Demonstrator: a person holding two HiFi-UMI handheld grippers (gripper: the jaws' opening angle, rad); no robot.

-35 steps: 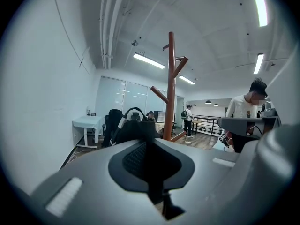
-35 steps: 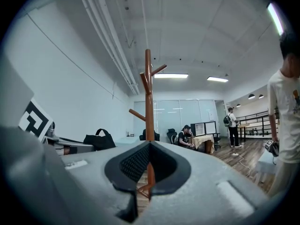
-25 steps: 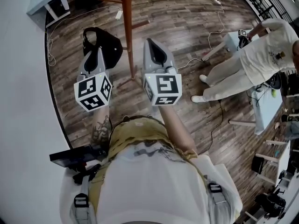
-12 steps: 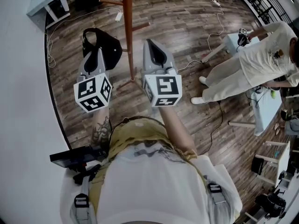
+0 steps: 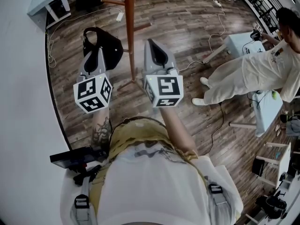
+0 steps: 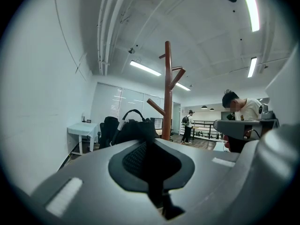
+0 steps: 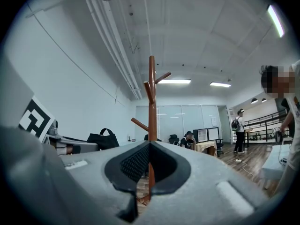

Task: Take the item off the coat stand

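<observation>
- Black bag (image 5: 107, 46) upright, handle loop arched on top, long axis running sideways across the left gripper view.
- Placed left of the coat stand (image 5: 130, 36) pole and apart from it, above the wooden floor (image 5: 178, 27); support not discernible.
- Straight ahead of the left gripper (image 5: 97, 54), beyond its tips.
- Left gripper clenched, nothing seen pinched.
- Right gripper (image 5: 152, 47) clenched, empty, pointing at the pole.

You have no readable words, numbers, brands or signs in front of you. The two cubes (image 5: 93, 93) carry only black-and-white square patterns, no letters.
</observation>
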